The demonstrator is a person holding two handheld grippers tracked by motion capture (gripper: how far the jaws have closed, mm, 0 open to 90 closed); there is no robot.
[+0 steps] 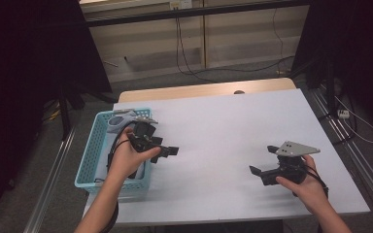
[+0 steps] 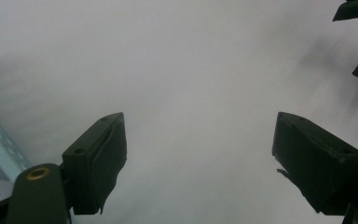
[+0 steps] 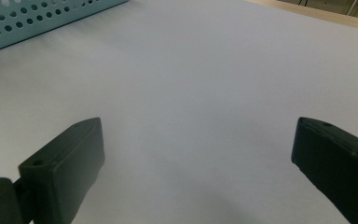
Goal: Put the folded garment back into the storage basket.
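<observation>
The white table lies bare across its middle, with wide free room between both hands. A pale blue perforated basket sits at its left edge. The left gripper hovers just beside it, jaws wide, holding nothing; the right gripper rests near the front right, jaws wide too

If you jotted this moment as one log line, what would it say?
left claw: open, empty, beside blue basket | right claw: open, empty, over white table
</observation>
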